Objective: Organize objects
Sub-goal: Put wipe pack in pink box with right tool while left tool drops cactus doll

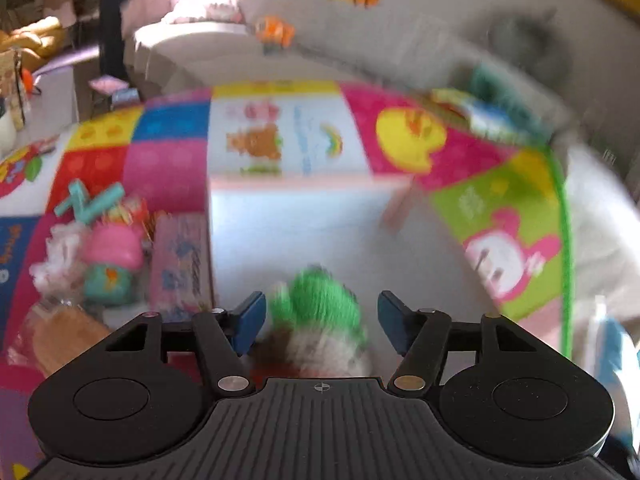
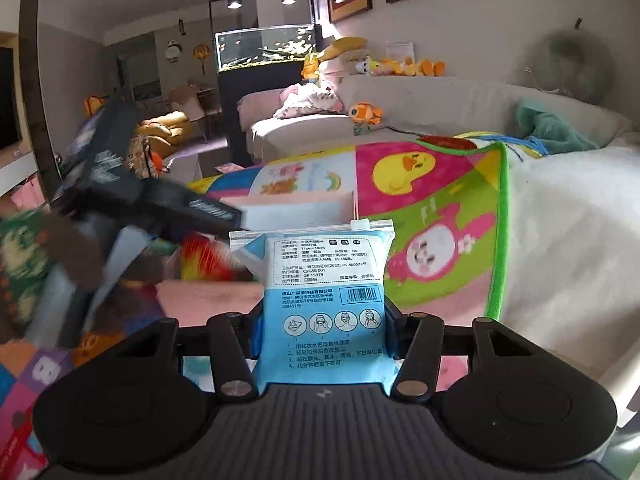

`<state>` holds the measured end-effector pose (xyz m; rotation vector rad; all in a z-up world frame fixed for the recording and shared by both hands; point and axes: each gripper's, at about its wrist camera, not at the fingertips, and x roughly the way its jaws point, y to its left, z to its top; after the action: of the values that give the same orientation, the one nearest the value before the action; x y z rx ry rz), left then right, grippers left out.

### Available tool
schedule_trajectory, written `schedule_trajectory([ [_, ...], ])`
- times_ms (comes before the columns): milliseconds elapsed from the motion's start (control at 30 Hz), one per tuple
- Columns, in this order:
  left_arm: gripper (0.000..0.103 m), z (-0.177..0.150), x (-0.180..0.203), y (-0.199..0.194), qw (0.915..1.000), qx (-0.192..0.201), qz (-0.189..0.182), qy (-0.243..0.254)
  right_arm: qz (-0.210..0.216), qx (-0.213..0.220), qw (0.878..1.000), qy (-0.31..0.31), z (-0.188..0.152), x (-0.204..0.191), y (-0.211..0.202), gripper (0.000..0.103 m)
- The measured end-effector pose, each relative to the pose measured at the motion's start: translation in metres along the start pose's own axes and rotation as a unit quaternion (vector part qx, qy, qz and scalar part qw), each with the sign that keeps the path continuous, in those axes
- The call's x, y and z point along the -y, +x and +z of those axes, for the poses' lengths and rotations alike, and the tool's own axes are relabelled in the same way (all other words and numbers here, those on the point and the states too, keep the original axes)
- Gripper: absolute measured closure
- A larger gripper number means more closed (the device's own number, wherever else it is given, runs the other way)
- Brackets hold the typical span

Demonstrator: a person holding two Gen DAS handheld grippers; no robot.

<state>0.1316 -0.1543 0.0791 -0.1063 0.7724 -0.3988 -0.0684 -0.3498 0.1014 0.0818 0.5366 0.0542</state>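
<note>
My left gripper (image 1: 321,322) is open over a white storage box (image 1: 296,232). A green, white and brown plush toy (image 1: 320,320) lies between its blue fingertips, not gripped; the view is motion-blurred. My right gripper (image 2: 322,332) is shut on a blue and white packet of cotton pads (image 2: 320,300), held upright above the play mat (image 2: 448,208). The left gripper's dark body (image 2: 168,196) shows in the right wrist view, beside the white box (image 2: 304,210).
A pile of toys and packets (image 1: 104,252) lies left of the box on the colourful play mat (image 1: 500,208). A beige sofa with plush toys (image 2: 360,116) stands behind. A fish tank (image 2: 264,48) is at the back.
</note>
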Motion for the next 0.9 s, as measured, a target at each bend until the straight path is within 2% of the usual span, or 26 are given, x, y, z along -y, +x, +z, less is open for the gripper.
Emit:
schedule_trajectory([
  [67, 0.036, 0.003, -0.007, -0.023, 0.9982, 0.058, -0.015, -0.004, 0.01, 0.002, 1.0, 0.013, 0.014, 0.002, 0.009, 0.051],
  [133, 0.036, 0.005, -0.015, -0.042, 0.9949, 0.096, -0.028, -0.013, 0.023, -0.001, 0.999, 0.035, 0.031, 0.007, 0.02, 0.051],
  [267, 0.036, -0.011, -0.04, -0.073, 0.992, 0.116, -0.036, -0.036, 0.027, -0.03, 0.997, 0.061, 0.064, 0.007, 0.057, 0.051],
  [367, 0.036, -0.032, -0.062, -0.092, 0.9911, 0.124, -0.028, -0.039, 0.007, -0.061, 0.997, 0.05, 0.077, -0.004, 0.099, 0.051],
  [500, 0.036, -0.075, -0.097, -0.11, 0.9923, 0.116, -0.008, -0.044, -0.052, -0.14, 0.988, 0.031, 0.073, -0.026, 0.17, 0.051],
  [600, 0.036, -0.101, -0.121, -0.106, 0.9943, 0.093, 0.007, -0.052, -0.088, -0.166, 0.982, -0.019, 0.06, -0.054, 0.203, 0.051],
  [633, 0.037, -0.107, -0.13, -0.103, 0.9946, 0.086, 0.006, -0.057, -0.098, -0.177, 0.979, -0.026, 0.057, -0.062, 0.213, 0.047],
  [667, 0.037, -0.112, -0.14, -0.101, 0.9944, 0.084, 0.006, -0.064, -0.102, -0.174, 0.979, -0.031, 0.057, -0.068, 0.215, 0.047],
  [733, 0.037, -0.119, -0.159, -0.098, 0.9935, 0.081, 0.01, -0.079, -0.067, -0.185, 0.98, -0.018, 0.059, -0.072, 0.213, 0.045],
  [767, 0.037, -0.12, -0.166, -0.098, 0.9929, 0.081, 0.009, -0.087, -0.051, -0.19, 0.98, -0.013, 0.06, -0.072, 0.21, 0.037],
  [900, 0.037, -0.122, -0.192, -0.103, 0.9871, 0.113, 0.007, -0.113, -0.046, -0.184, 0.981, -0.042, 0.067, -0.081, 0.189, 0.03],
])
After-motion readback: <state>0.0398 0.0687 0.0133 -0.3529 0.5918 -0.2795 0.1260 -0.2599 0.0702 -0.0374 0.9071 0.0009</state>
